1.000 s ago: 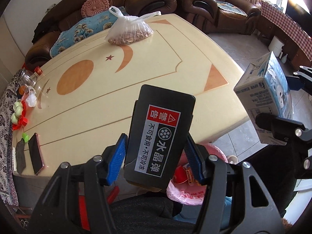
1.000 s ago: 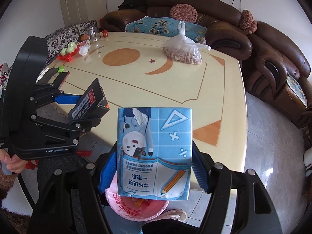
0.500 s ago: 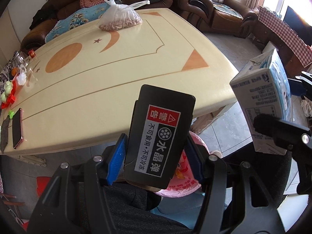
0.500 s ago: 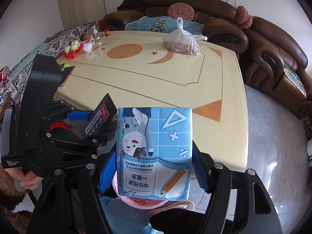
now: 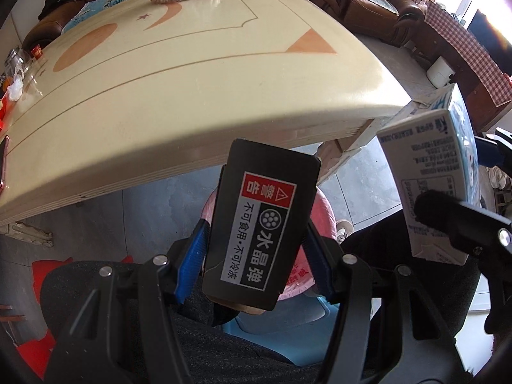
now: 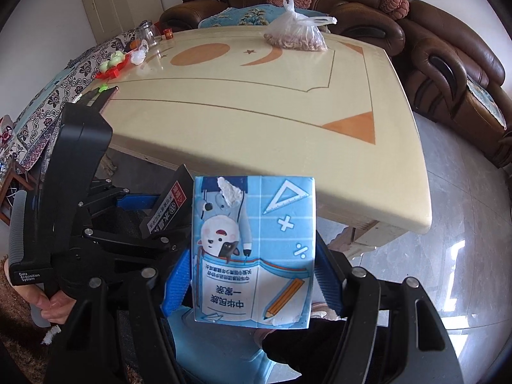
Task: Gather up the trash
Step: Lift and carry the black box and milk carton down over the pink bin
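Observation:
My left gripper [image 5: 256,257] is shut on a black box [image 5: 265,224] with a red and white warning label, held upright between the blue pads. My right gripper [image 6: 252,283] is shut on a light blue cartoon-printed carton [image 6: 252,249]. Both are off the near edge of the cream table [image 5: 192,96], below its top. A bin with a pink liner [image 5: 321,214] sits on the floor just behind and under the black box, mostly hidden by it. In the left wrist view the carton [image 5: 428,176] hangs to the right of the box.
A plastic bag of nuts [image 6: 297,35] lies at the table's far side. A phone [image 6: 107,96], toys and a jar [image 6: 147,32] are at the left end. Brown sofas [image 6: 448,64] ring the table. A hand [image 6: 48,307] grips the left tool. A table leg [image 5: 348,147] stands close by.
Both grippers have sunk from above the tabletop to below its near edge, still holding their items. The pink-lined bin now looms larger under the black box.

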Motion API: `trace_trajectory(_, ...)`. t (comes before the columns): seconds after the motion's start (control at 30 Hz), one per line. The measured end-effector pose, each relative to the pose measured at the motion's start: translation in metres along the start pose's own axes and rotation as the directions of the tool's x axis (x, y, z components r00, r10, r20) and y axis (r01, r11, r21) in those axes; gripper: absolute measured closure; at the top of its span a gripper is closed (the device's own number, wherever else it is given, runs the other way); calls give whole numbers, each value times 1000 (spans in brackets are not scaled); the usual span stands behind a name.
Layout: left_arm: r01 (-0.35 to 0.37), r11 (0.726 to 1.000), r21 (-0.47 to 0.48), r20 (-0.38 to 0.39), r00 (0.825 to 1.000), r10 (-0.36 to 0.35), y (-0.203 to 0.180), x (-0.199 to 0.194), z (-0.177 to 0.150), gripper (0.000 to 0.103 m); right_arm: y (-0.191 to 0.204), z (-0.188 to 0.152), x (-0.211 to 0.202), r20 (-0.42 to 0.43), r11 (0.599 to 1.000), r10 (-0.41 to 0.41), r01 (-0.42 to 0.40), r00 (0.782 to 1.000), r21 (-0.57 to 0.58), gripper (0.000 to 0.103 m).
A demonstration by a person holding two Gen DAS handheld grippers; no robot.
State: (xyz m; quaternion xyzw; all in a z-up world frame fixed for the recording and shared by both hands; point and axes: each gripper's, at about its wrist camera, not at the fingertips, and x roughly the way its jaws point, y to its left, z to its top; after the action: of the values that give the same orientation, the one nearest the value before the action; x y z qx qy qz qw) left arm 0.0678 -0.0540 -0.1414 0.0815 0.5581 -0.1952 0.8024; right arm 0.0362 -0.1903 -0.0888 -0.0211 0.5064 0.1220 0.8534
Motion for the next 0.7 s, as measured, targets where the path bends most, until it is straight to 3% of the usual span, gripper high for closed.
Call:
trace_trajectory(0.2,14,1000,-2,-39,999,-14,-4,27,-11,45,2,-19,20,-23,999,-32,32,999,9,37)
trace_trajectory(0.7,38,999,-21,-193,980,-42,0,109,-29,45,-16,-47,95,-140,996,-8,20,990,82,37)
